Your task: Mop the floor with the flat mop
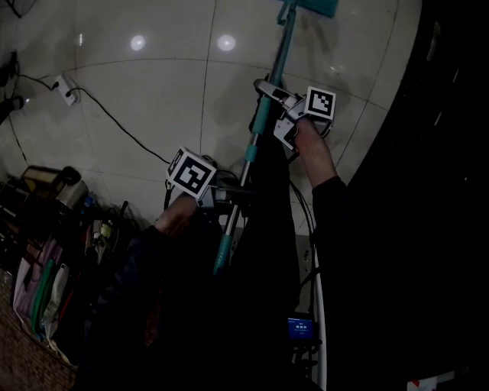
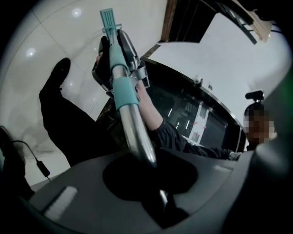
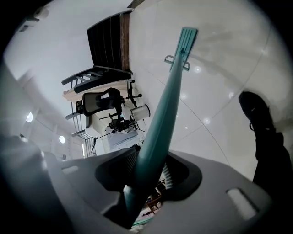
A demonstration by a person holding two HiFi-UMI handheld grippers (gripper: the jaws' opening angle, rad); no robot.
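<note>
The left gripper (image 1: pixel 228 191) is clamped low on the handle of the long flat mop with a silver metal pole and teal sleeves (image 1: pixel 250 149). The right gripper (image 1: pixel 266 93) is clamped higher up.

The left gripper's jaws close on bare, smooth metal, while the right gripper's jaws close on a teal sleeve. The pole slants away from the person to its flat teal mop head (image 1: pixel 309 7), out on the glossy white tiled floor (image 1: pixel 153 84). The frame edge cuts the head off, so it probably lies flat but I cannot confirm that. The mop looks light and stiff. Bare metal may slip or twist in the jaws, so the sleeves seem the surer hold, with the two grips well apart for leverage.
</note>
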